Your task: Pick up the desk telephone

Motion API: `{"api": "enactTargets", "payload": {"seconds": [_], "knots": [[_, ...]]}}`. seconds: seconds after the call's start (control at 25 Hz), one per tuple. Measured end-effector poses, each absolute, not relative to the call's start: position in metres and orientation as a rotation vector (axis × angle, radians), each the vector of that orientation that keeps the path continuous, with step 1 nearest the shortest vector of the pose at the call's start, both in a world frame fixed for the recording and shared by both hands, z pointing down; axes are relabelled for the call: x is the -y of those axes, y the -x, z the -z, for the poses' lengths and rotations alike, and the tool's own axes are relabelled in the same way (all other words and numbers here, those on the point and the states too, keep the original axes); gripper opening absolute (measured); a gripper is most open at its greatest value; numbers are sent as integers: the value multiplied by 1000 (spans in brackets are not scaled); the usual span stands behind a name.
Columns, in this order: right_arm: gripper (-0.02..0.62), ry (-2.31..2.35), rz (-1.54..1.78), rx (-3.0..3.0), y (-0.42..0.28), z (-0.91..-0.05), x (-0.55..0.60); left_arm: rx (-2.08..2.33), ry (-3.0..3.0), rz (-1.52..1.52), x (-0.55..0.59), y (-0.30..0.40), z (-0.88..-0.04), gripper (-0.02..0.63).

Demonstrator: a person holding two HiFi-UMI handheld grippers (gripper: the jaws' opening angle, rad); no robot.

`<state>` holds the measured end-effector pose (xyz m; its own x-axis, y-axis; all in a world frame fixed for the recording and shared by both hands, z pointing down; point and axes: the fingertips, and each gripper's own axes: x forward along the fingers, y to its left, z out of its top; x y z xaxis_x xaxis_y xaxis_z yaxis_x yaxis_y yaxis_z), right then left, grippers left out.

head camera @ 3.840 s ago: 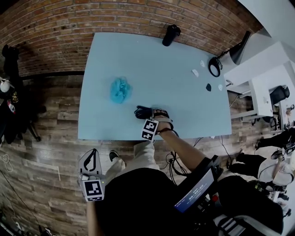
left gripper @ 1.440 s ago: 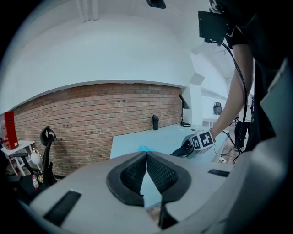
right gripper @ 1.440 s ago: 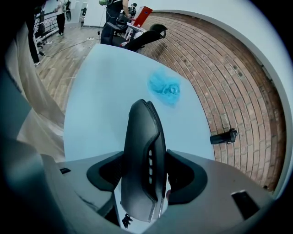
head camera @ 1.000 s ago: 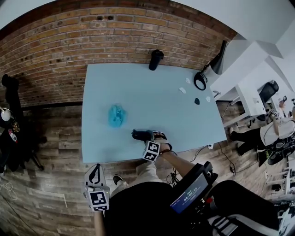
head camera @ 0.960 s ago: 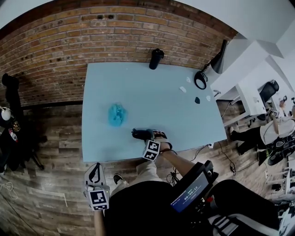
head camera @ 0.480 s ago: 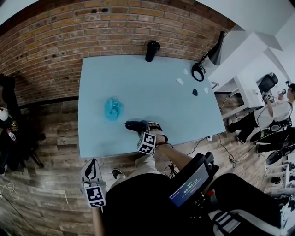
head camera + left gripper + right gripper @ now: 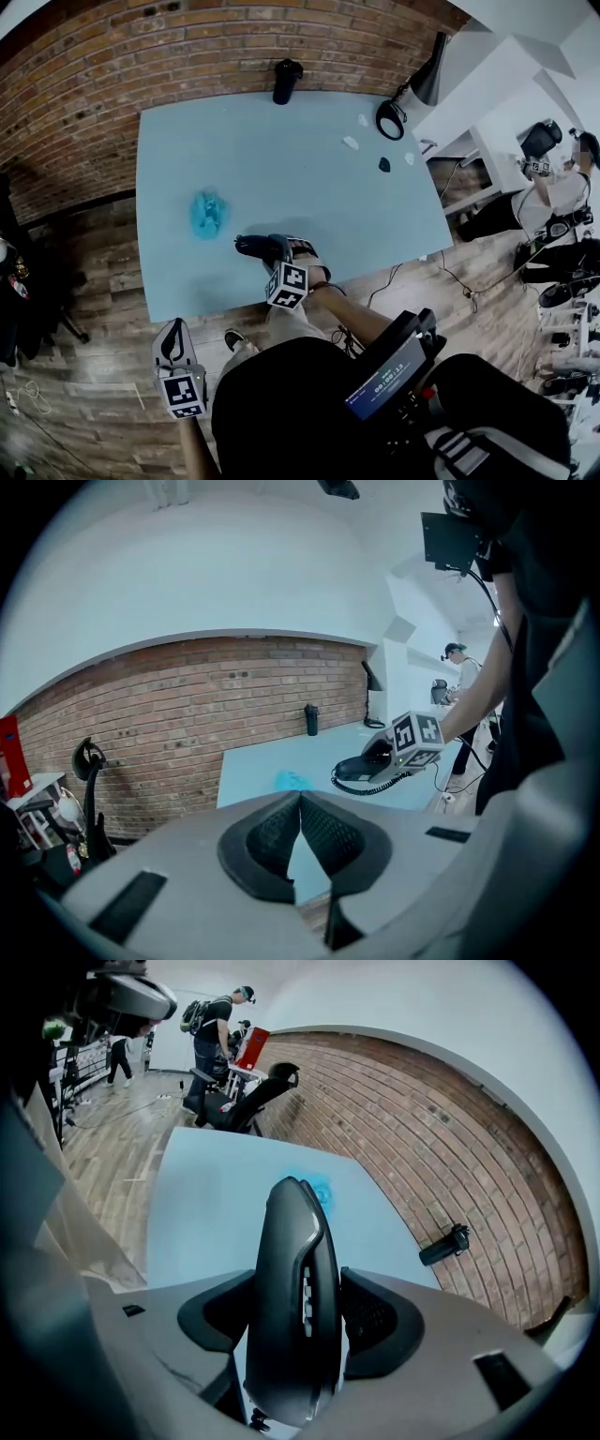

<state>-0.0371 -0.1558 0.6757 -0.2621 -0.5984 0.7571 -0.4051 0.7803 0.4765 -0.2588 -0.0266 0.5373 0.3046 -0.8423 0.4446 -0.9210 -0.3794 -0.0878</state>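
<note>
Desk telephone, of which only a dark handset shows, sits over the near middle of the pale blue table, which fills the centre of the head view under a brick wall along the top. No base unit is visible anywhere on the surface.

The right gripper is clamped on the telephone. In the right gripper view the two pads press its flanks about midway along, with a row of side buttons facing the right-hand pad. The long axis runs straight out along the jaws. In the head view that means it points toward the left of the frame, roughly along the table's near edge. From the left gripper view a coiled cord hangs under the telephone, which looks to be raised a little off the table, though I cannot be sure it is clear.

The left gripper has its pads pressed together on nothing. It hangs at the lower left of the head view, off the table over the wooden floor and well apart from the telephone, so the lift rests on the right one alone.

Smaller things lie clear: a crumpled blue cloth just left of the telephone's tip, and a dark bottle at the far edge.
</note>
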Motion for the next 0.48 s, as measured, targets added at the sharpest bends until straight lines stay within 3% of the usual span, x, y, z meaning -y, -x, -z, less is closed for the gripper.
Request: {"api": "enactTargets", "payload": {"seconds": [0.48], "knots": [[295, -840, 211, 2082, -7, -633, 196, 1547, -2417, -666, 111, 153, -531, 17]]}}
